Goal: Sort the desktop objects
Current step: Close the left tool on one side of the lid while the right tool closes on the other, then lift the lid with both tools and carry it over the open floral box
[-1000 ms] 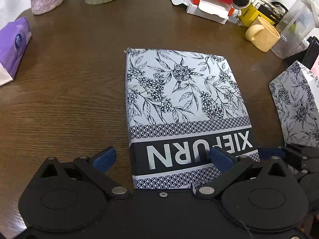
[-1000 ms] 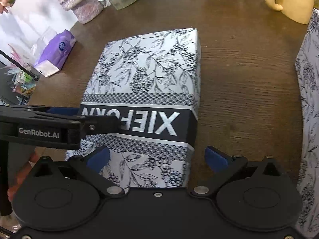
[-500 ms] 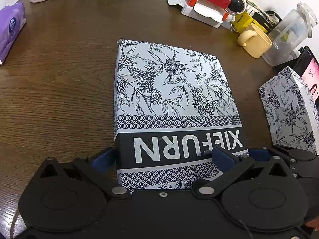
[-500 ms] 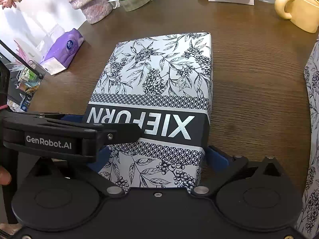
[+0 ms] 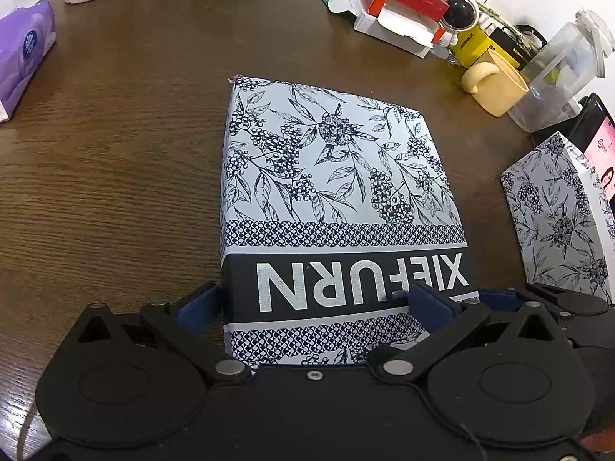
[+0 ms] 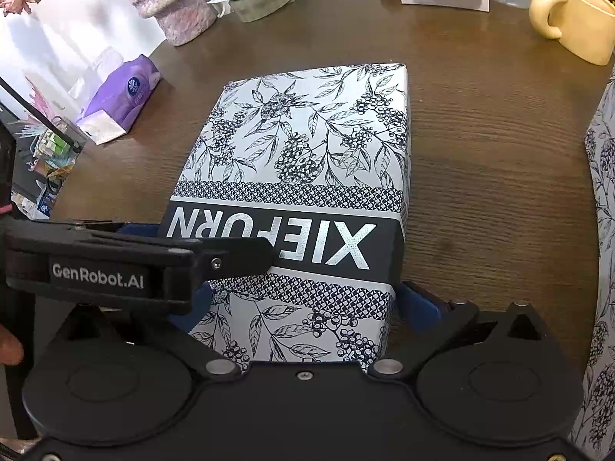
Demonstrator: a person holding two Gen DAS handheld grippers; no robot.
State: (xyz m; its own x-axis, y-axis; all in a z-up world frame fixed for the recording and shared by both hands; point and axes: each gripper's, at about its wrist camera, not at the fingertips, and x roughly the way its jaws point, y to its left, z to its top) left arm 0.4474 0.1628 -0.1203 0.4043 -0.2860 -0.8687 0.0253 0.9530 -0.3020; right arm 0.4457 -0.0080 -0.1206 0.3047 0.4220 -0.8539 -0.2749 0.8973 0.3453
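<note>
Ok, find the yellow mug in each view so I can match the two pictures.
Left wrist view: yellow mug at upper right, handle to the left, beside a clear plastic jug.
Right wrist view: yellow mug at top right corner, partly cut off by the edge.
Shared landmark: the floral XIEFURN box, centre of both.

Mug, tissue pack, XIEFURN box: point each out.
Mug (image 5: 499,88): left wrist view, its side wall.
Tissue pack (image 6: 123,96): right wrist view, purple top face.
XIEFURN box (image 5: 338,176): left wrist view, floral top face.
</note>
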